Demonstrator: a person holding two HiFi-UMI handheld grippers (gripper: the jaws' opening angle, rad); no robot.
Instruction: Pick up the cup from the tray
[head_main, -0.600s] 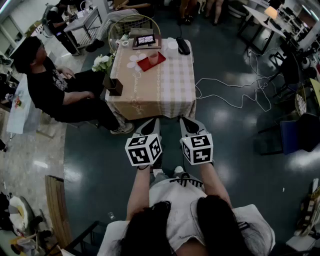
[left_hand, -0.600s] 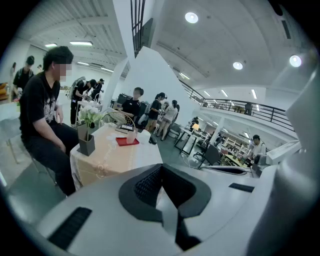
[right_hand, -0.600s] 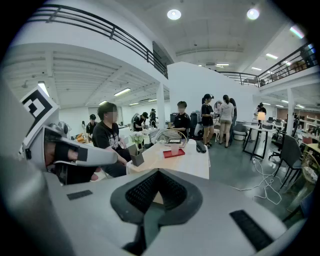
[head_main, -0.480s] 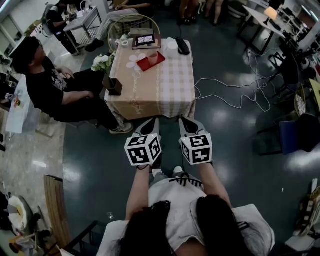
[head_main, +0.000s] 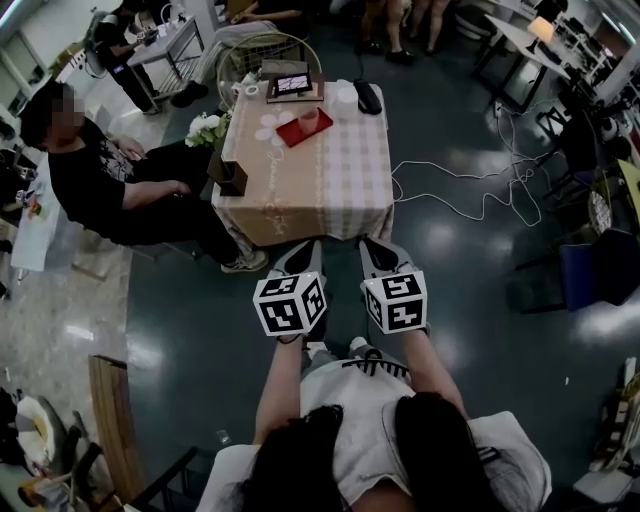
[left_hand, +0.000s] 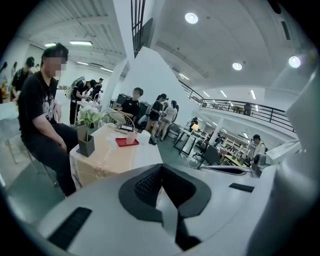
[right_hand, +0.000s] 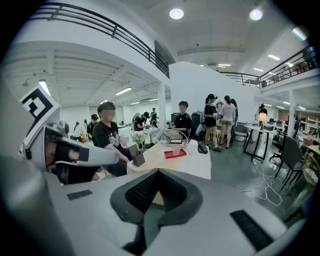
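Note:
A pale pink cup (head_main: 308, 118) stands upright on a red tray (head_main: 288, 130) at the far end of a table (head_main: 330, 190) with a checked cloth. Both grippers hang side by side over the floor, short of the table's near edge and well away from the cup. My left gripper (head_main: 303, 254) is shut with nothing in it, and so is my right gripper (head_main: 376, 251). The left gripper view has the cup (left_hand: 131, 137) and tray (left_hand: 125, 143) small and far beyond its closed jaws (left_hand: 161, 184). Past the right gripper (right_hand: 157, 191), the cup (right_hand: 176, 148) rests on the tray (right_hand: 174, 154).
A person in black (head_main: 110, 185) sits at the table's left side. On the table are white flowers in a dark vase (head_main: 210, 135), a dark box (head_main: 232, 176), a framed tablet (head_main: 292, 83) and a black object (head_main: 367, 95). White cables (head_main: 470, 185) trail over the floor at right.
The table has drawn slightly nearer in the head view. Both grippers stay shut, side by side, a touch lower in the picture.

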